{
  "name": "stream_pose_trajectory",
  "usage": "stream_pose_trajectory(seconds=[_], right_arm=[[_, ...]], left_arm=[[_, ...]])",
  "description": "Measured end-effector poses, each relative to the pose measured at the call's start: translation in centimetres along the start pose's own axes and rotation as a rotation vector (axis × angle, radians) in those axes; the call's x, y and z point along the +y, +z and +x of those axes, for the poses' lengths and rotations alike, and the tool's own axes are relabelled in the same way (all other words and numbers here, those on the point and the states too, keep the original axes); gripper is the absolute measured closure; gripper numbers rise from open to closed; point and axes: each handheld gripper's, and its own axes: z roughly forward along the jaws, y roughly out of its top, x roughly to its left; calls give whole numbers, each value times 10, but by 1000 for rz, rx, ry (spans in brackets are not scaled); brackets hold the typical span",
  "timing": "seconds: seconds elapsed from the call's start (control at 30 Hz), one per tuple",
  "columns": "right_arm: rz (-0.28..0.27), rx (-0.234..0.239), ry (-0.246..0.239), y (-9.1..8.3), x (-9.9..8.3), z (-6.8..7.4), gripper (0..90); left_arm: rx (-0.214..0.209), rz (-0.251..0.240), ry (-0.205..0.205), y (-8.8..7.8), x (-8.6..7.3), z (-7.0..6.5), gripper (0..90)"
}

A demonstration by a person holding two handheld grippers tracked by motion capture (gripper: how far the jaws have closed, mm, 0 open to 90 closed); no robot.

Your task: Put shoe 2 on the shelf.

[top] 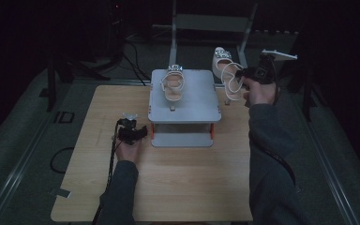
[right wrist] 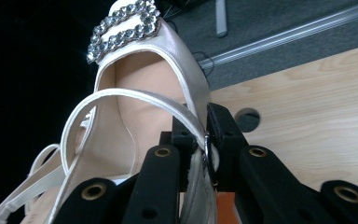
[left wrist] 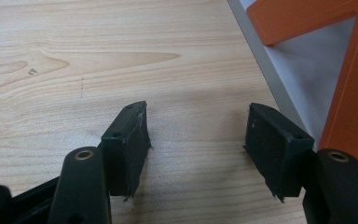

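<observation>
Two grippers work a wooden table (top: 168,187): nearest, the left gripper (left wrist: 196,140) rests jaws apart and empty on bare boards beside the grey two-tier rack (top: 185,112), apparently waiting. Beyond, one cream sandal (top: 173,86) sits on the rack's top shelf, room beside it. Farthest, the right gripper (right wrist: 204,140) pinches the second sandal (right wrist: 135,93) by its side edge, aloft past the table's far right corner.

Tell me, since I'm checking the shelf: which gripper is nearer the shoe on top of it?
Left. The left gripper sits beside the shelf, below that shoe; the right gripper is off the far corner.
</observation>
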Motion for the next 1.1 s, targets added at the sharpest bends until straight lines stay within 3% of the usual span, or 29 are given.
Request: stream_pose_trajectory(seconds=[0.17, 0.33, 0.63, 1.1], right_arm=[[29, 19, -15, 12, -7, 19, 827], [62, 54, 5, 24, -14, 26, 826], [90, 52, 11, 40, -22, 37, 825], [101, 16, 6, 51, -29, 49, 824]], left_arm=[[0, 0, 0, 0, 0, 0, 397], [-2, 1, 3, 0, 0, 0, 396], [-5, 0, 0, 0, 0, 0, 396], [-10, -1, -5, -1, 0, 1, 396]])
